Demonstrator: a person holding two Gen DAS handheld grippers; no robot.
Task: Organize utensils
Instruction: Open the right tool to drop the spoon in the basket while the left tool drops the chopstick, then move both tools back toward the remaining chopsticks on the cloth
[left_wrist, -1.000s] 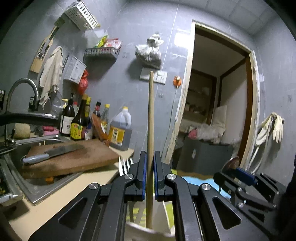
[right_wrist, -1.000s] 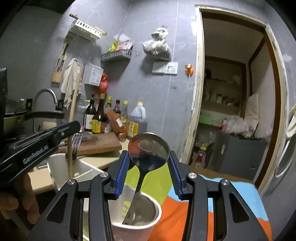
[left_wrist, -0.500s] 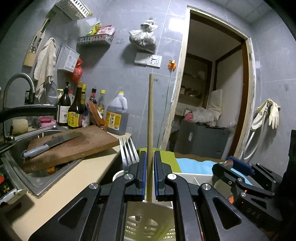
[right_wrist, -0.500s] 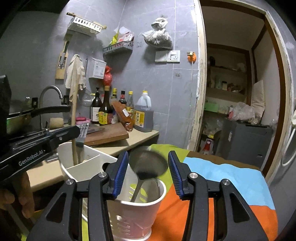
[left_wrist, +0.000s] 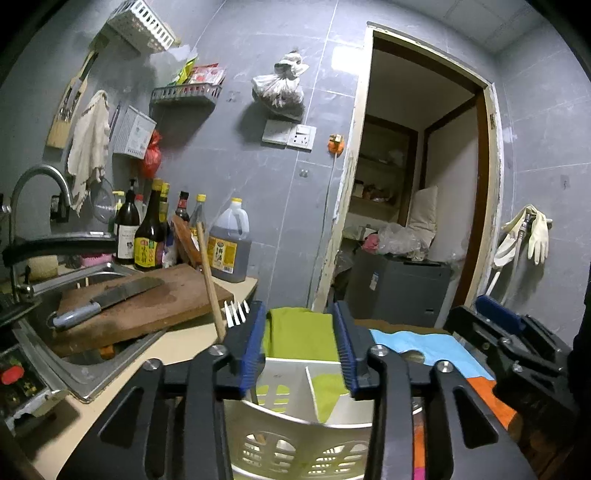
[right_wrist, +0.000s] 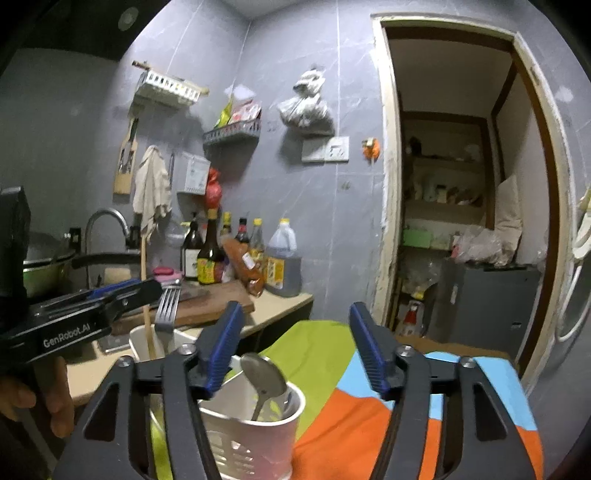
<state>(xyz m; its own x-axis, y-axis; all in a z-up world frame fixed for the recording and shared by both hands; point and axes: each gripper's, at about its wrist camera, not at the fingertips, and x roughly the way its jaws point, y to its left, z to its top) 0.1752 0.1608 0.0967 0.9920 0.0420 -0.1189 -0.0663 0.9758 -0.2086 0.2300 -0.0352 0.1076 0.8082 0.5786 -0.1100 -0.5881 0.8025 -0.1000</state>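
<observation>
A white slotted utensil caddy (left_wrist: 288, 435) stands on a colourful cloth just below my left gripper (left_wrist: 301, 354). That gripper's jaws are opening, with nothing between the pads. A wooden stick (left_wrist: 210, 280) leans leftward in the caddy's left slot beside a fork (left_wrist: 236, 312) with its tines up. In the right wrist view my right gripper (right_wrist: 295, 350) is also opening, its pads clear of everything. Under it a metal spoon (right_wrist: 264, 376) rests bowl-up in the caddy's round end (right_wrist: 258, 424). The left gripper (right_wrist: 92, 314), in a hand, hovers by the stick (right_wrist: 146, 295) and fork (right_wrist: 168, 306).
A wooden cutting board (left_wrist: 155, 299) carrying a cleaver (left_wrist: 110, 295) lies across the sink (left_wrist: 85, 365) to the left. Sauce bottles (left_wrist: 147, 236) and an oil jug (left_wrist: 229, 247) line the wall. The green, blue and orange cloth (right_wrist: 369, 398) covers the surface ahead; an open doorway is on the right.
My left gripper let go of the wooden stick, which now leans left in the caddy. My right gripper spread wider, and the spoon dropped lower into the round compartment.
</observation>
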